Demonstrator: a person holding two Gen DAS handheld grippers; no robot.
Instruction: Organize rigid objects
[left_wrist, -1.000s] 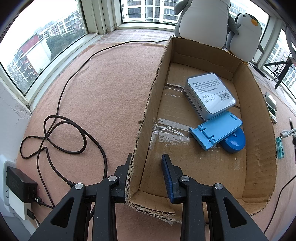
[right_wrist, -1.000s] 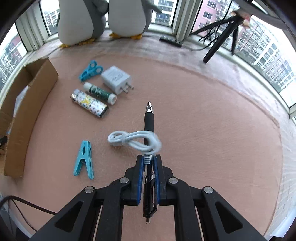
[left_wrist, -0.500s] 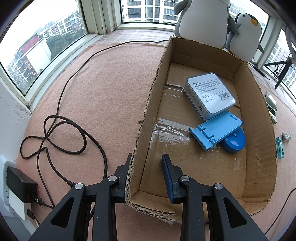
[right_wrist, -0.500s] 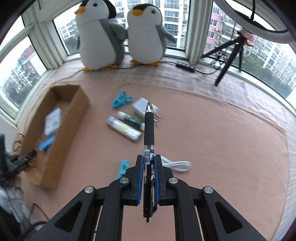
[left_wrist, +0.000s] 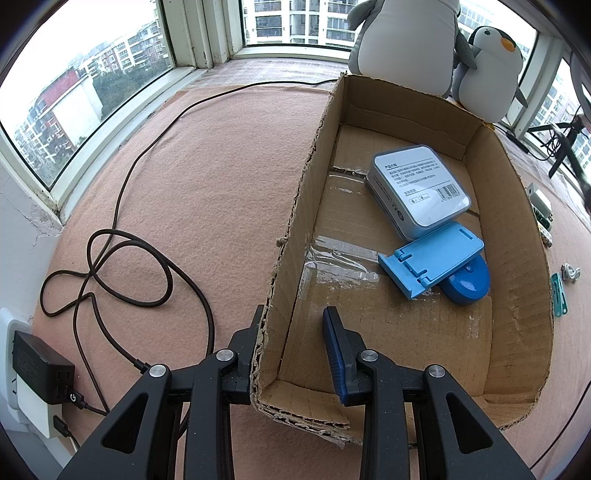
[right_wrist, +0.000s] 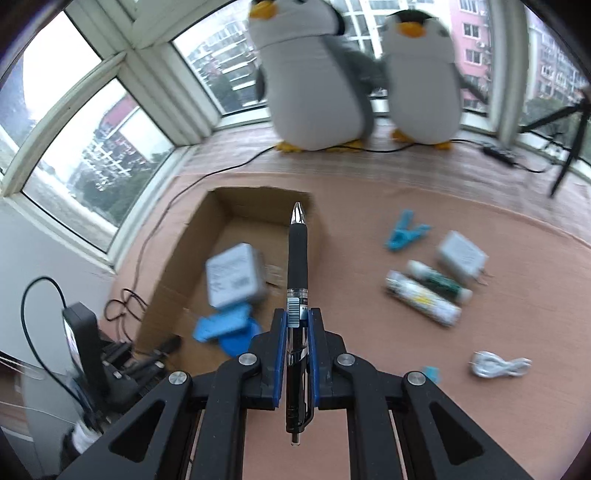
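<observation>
Right gripper (right_wrist: 297, 328) is clamped tight on a black pen (right_wrist: 297, 258), blue pads pressing both sides of the barrel, silver tip pointing forward and away. In the right wrist view the pen sits in line with the open cardboard box (right_wrist: 173, 280), though whether the tip is truly above the box floor is hard to judge from this blurred frame.

Left gripper (left_wrist: 291, 332) straddles the box's near-left wall (left_wrist: 291, 236): 1 finger outside, the blue-padded finger (left_wrist: 334, 347) inside. The jaws are at their narrowest, so it reads as a grip on that wall, though a gap shows beside the inner pad.

Inside the box: a silver tin (left_wrist: 419, 192) with a printed label, a blue folding stand (left_wrist: 430, 264) just beside it, and a round blue item (left_wrist: 467, 286) partly under the stand.

On the pink felt mat (right_wrist: 498, 295) to the box's right: a blue clip (right_wrist: 406, 234), a white charger plug (right_wrist: 461, 256), a green-banded tube (right_wrist: 439, 282), a patterned tube (right_wrist: 423, 302) touching it, a coiled white cable (right_wrist: 498, 365), and a teal clip (left_wrist: 558, 295) near the box's outer wall.

2 plush penguins (right_wrist: 314, 74) stand at the window.
</observation>
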